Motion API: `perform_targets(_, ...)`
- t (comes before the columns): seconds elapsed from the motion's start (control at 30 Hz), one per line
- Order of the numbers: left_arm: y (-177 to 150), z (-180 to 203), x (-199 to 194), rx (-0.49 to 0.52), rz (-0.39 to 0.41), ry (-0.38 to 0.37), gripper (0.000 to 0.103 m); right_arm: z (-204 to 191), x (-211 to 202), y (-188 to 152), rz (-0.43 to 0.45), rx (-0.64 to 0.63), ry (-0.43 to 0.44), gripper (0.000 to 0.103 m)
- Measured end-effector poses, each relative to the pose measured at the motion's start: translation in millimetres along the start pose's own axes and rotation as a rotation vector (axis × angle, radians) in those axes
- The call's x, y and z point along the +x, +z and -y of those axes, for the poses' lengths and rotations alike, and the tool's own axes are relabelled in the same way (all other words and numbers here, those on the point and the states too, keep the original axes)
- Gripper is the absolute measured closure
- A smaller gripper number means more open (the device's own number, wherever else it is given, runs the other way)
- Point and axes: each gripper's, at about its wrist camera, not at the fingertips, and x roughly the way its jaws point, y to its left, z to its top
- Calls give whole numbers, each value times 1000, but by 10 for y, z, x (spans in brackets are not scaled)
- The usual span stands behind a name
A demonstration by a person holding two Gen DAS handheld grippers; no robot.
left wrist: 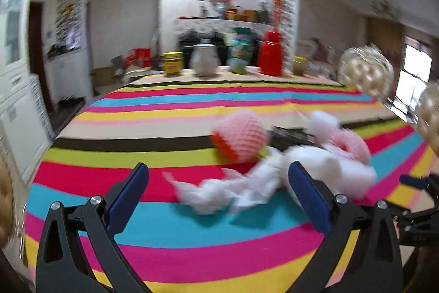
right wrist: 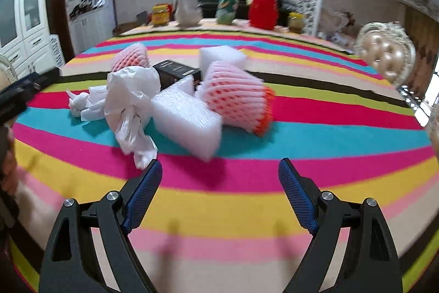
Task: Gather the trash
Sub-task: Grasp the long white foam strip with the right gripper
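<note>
**Both tools open, closing in on trash pile**

Striped bench (right wrist: 301, 139) w/ a heap of packing trash mid-surface. In the right wrist view: crumpled white plastic bag (right wrist: 129, 100), white foam block (right wrist: 186, 120), pink foam fruit net (right wrist: 236, 98), 2nd pink net (right wrist: 131, 56) behind, small black box (right wrist: 175, 72), another foam piece (right wrist: 221, 55). Jars and a red container sit at the far edge, well apart.

Right tool (right wrist: 219, 180): jaws wide, nothing between them, short of the foam block. Left tool (left wrist: 219, 183): jaws wide, empty; white bag (left wrist: 233, 188) lies just ahead between its fingers, view blurred.

Step, by my read: approach, no pickup yet. Next move likely needs each tool lowered over one item, then a squeeze; soft foam and loose plastic may slip or deform. No bin in view.
</note>
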Motion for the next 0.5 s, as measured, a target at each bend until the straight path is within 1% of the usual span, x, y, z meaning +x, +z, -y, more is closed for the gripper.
perform_targets(0.03,11,-92,10,-29,-2,51,5,-10,100,47,-12,-7,10,22)
perform_targets(0.1,21,-186,13,-67,-11,124,5,-20,291,136,-51,-7,32,22)
perform_targets(0.13,24,-236,30,-87,-18,144,5,-28,358,181,-59,-6,47,22)
perform_targets(0.2,25,-280,83,-102,-43,142,5,-62,464,268,-65,-19,68,22)
perform_targets(0.27,12,-283,140,-92,-77,155,5,-108,551,345,-71,-42,79,22)
perform_targets(0.33,-11,-283,168,-71,-99,182,5,-131,601,379,-75,-51,99,28)
perform_targets(0.37,-30,-294,194,-71,-106,185,5,-131,622,395,-77,-51,112,38)
perform_targets(0.4,-40,-310,216,-77,-114,184,5,-142,644,415,-77,-52,125,58)
perform_targets(0.47,-73,-320,278,-92,-146,176,5,-140,597,420,-49,-49,123,65)
perform_targets(0.5,-85,-328,324,-96,-171,174,5,-144,523,406,-16,-53,116,66)
